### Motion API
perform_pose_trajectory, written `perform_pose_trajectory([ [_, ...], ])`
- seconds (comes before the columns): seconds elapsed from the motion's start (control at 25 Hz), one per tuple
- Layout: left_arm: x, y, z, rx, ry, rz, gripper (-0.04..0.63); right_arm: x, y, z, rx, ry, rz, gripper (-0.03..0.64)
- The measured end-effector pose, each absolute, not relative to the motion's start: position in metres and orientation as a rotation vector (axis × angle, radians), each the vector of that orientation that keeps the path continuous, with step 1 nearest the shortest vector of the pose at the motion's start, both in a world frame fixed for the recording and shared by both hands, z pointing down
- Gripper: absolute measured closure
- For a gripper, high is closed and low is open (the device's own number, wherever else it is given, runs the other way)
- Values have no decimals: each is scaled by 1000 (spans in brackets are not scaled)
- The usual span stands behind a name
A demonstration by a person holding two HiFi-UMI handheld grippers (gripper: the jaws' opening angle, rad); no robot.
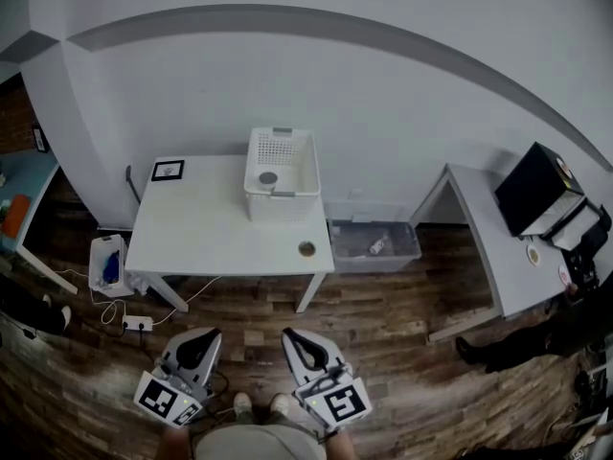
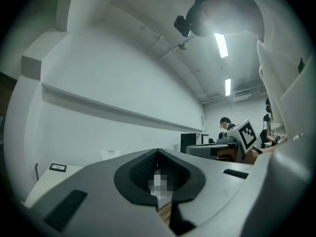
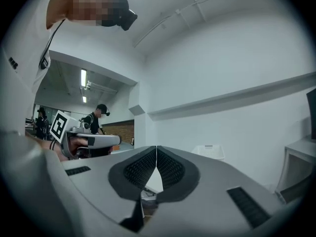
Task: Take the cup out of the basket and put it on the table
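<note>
In the head view a white basket (image 1: 281,172) stands at the back right of a white table (image 1: 201,228). A small grey cup (image 1: 268,177) sits inside it. Both grippers hang low in front of me, well short of the table, over the wooden floor. The left gripper (image 1: 205,334) and the right gripper (image 1: 290,334) point level toward the table, each with its jaws together and nothing between them. In the right gripper view the shut right gripper (image 3: 156,150) faces the basket (image 3: 208,151) far off. The left gripper (image 2: 158,153) is likewise shut in its own view.
A small round object (image 1: 306,248) lies near the table's front right corner, and a black-framed card (image 1: 168,170) at its back left. A clear bin (image 1: 374,242) sits on the floor right of the table. A second table with a black box (image 1: 534,188) stands further right. A power strip (image 1: 137,323) lies on the floor.
</note>
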State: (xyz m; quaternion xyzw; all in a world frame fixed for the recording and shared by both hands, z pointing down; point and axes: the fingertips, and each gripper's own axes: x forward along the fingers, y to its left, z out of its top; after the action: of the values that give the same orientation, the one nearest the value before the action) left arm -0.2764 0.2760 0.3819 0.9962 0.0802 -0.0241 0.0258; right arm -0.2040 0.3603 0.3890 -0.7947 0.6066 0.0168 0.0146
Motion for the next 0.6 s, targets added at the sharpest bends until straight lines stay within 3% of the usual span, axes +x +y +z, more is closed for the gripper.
perform_pose_trajectory([
  [0.6,-247,315,382,3107,187,-36,595,-182,393,392,-2456,1998,107,606],
])
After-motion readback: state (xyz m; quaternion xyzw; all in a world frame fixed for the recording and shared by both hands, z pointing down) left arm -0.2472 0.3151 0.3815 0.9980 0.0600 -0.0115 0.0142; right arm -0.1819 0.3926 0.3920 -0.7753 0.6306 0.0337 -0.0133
